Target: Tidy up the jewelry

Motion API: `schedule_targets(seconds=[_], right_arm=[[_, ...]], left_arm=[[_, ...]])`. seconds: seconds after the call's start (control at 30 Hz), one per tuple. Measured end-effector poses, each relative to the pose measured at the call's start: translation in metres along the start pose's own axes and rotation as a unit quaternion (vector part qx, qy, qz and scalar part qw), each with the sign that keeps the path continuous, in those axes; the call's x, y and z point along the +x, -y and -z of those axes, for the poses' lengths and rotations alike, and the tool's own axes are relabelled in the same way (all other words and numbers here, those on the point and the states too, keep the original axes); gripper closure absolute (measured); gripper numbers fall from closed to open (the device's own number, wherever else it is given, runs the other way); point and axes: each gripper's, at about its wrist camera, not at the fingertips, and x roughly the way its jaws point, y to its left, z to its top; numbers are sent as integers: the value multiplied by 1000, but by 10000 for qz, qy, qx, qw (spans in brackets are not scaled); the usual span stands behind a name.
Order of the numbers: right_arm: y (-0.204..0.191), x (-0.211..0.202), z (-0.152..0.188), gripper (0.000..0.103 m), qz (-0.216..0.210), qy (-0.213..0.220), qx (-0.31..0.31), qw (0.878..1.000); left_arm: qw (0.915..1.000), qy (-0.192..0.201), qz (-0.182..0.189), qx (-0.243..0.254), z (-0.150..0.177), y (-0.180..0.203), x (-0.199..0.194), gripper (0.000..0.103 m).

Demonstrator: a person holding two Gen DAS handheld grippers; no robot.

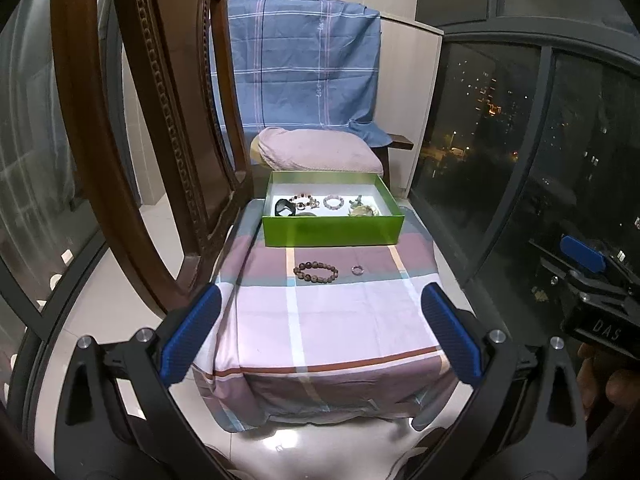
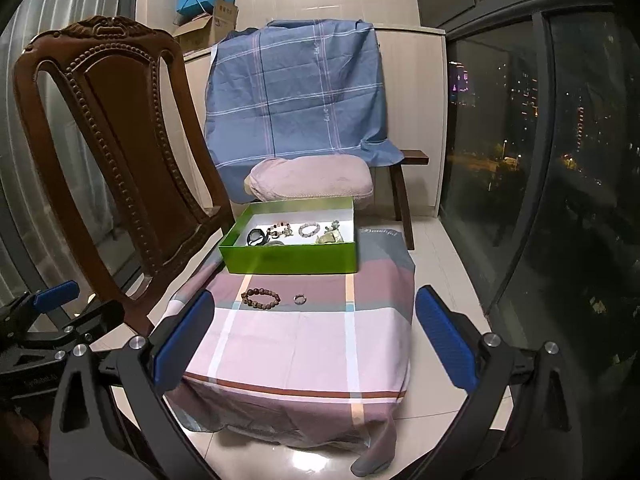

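A green box (image 1: 332, 232) (image 2: 288, 258) with a white inside stands at the far end of a low table under a checked cloth (image 1: 328, 320) (image 2: 304, 344). Several bracelets and trinkets lie in it. In front of the box a brown bead bracelet (image 1: 316, 271) (image 2: 260, 298) and a small ring (image 1: 357, 269) (image 2: 299, 299) lie on the cloth. My left gripper (image 1: 320, 332) hangs open over the near end of the table, nothing between its blue pads (image 1: 192, 332). My right gripper (image 2: 312, 336) is likewise open and empty, short of both pieces.
A carved wooden chair (image 1: 152, 128) (image 2: 120, 152) stands close on the left of the table. A pink cushion (image 1: 320, 152) (image 2: 308, 180) and a blue draped cloth (image 1: 304, 68) (image 2: 300, 88) lie behind the box. Dark windows (image 1: 520, 140) line the right side. Glossy tiled floor (image 2: 440, 264) surrounds the table.
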Motion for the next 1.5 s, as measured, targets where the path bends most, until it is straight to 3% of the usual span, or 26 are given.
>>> schedule_targets(seconds=[0.4,0.7,0.9,1.03,1.2,1.5], right_arm=[[2,-4,1,5,-21,44,66,10000],[6,9,4,5,-11,-75,95,9999],[11,29,12,5,-28,-253,170,9995],[15,45,18,5,-41,-359,164,9992],[20,72,24,5,-62,-597,191,9980],[19,130,26,7,-18,-874,48,9962]], left_arm=[[10000,-41,1,54,0,3,2,4],[9998,-191,54,18,-1,2,25,4],[9983,-581,-39,-30,-6,-11,107,8],[9951,-980,-56,-142,-7,-22,170,24],[9874,-1561,-257,101,-1,-25,246,37],[9792,-2004,-311,113,1,-41,308,49]])
